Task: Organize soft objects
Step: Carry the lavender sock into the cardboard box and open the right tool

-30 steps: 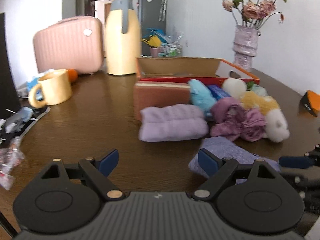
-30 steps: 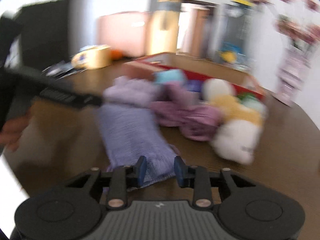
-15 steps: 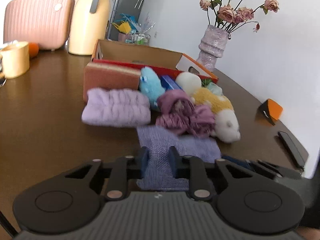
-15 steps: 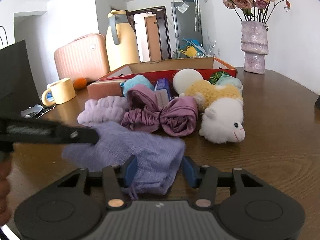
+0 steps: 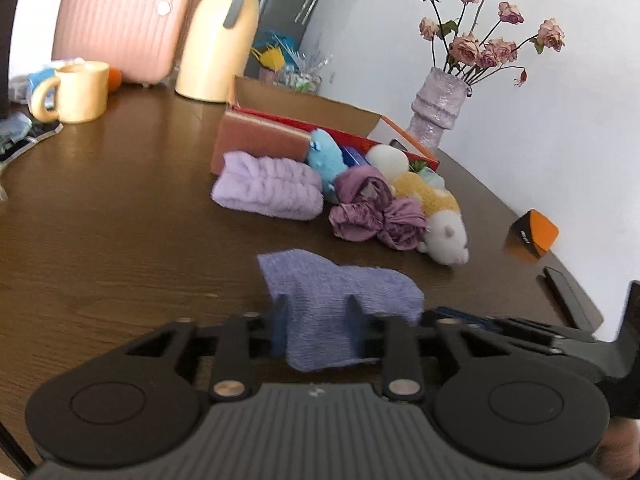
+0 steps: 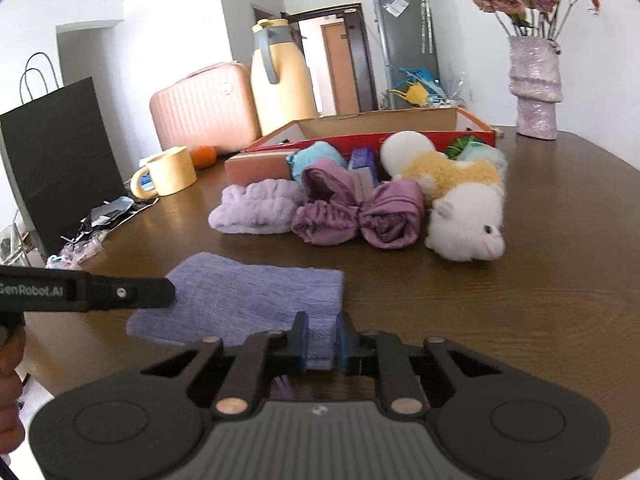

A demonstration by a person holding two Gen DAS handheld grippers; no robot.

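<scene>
Cloth: purple, lying flat near the counter's front edge, well short of the box.
Right gripper: jaws closing, pinching the cloth's near edge.
Left gripper: jaws opening, cloth draped between them.
Risk: left side probably slips free and sags, so a fold goes crooked.

The left gripper, jaws opening, straddles the purple cloth.

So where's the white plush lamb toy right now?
In the right wrist view, the white plush lamb toy lies on the brown table, right of the purple satin scrunchie.
</scene>
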